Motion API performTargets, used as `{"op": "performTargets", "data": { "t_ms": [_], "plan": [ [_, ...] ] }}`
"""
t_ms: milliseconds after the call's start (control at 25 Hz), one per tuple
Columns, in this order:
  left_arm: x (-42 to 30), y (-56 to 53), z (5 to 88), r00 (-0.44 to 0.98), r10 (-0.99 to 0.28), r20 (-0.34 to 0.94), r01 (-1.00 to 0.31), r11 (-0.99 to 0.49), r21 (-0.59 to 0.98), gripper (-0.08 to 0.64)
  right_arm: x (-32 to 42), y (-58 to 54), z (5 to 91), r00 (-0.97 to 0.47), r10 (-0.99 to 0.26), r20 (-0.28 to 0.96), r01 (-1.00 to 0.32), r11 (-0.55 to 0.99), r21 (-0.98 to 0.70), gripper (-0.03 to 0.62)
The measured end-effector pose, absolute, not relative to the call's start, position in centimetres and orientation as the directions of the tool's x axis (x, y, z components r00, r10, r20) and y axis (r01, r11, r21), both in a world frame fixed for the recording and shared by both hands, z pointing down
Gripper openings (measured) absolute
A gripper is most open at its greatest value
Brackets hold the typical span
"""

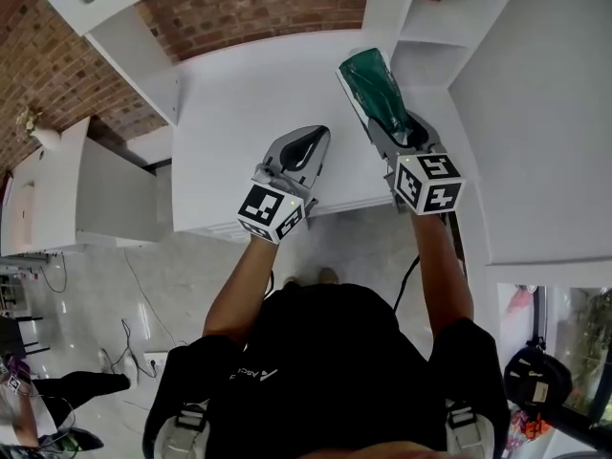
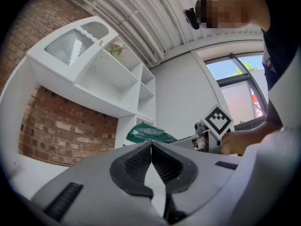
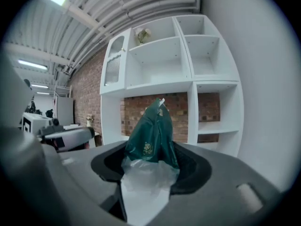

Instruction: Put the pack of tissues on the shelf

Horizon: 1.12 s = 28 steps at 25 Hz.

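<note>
The shelf [image 3: 207,84] fills my right gripper view, its open bays at one to two o'clock beyond the pack [image 3: 153,135]. The pack sticks out of the right gripper [image 1: 394,132], long axis along the jaws and aimed at the shelf; the jaws are clamped on its clear end. My left gripper [image 2: 151,149], closed on nothing, sits at nine o'clock, further from the shelf

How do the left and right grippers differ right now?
The left gripper has its jaws shut together with nothing between them. The right gripper is clamped on the green pack of tissues. In the head view the right gripper reaches further forward, toward the white shelf, while the left gripper sits nearer the front edge of the table. Both carry a marker cube.
</note>
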<state>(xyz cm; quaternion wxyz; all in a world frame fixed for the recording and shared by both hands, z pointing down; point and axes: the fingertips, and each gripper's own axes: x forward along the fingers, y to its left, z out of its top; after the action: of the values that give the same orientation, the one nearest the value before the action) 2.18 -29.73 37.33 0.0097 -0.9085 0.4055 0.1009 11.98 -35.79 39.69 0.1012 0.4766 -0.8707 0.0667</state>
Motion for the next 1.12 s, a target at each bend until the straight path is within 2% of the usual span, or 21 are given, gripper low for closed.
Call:
{"op": "performTargets", "data": {
  "t_ms": [240, 480, 760, 1120],
  "plan": [
    [3.1, -30.9, 32.5, 0.635, -0.729, -0.256, -0.742, -0.667, 0.057, 0.002, 12.7, -37.7, 29.4, -0.588, -0.791, 0.169, -0.804, 0.594, -0.015, 0.247],
    [4.6, -30.6, 29.7, 0.682, -0.669, -0.296, -0.693, -0.721, 0.035, 0.002, 13.2, -40.8, 20.8, -0.578, -0.806, 0.124, -0.812, 0.584, 0.007, 0.247],
    [2.9, -31.9, 28.6, 0.723, -0.618, -0.307, -0.642, -0.766, 0.031, 0.002, 12.0, -47.6, 14.7, -0.508, -0.843, 0.176, -0.853, 0.521, 0.034, 0.249],
    [-0.4, -33.9, 28.3, 0.741, -0.594, -0.313, -0.621, -0.783, 0.018, 0.002, 9.2, -55.6, 11.3, -0.429, -0.869, 0.248, -0.870, 0.471, 0.146, 0.249]
  ]
}}
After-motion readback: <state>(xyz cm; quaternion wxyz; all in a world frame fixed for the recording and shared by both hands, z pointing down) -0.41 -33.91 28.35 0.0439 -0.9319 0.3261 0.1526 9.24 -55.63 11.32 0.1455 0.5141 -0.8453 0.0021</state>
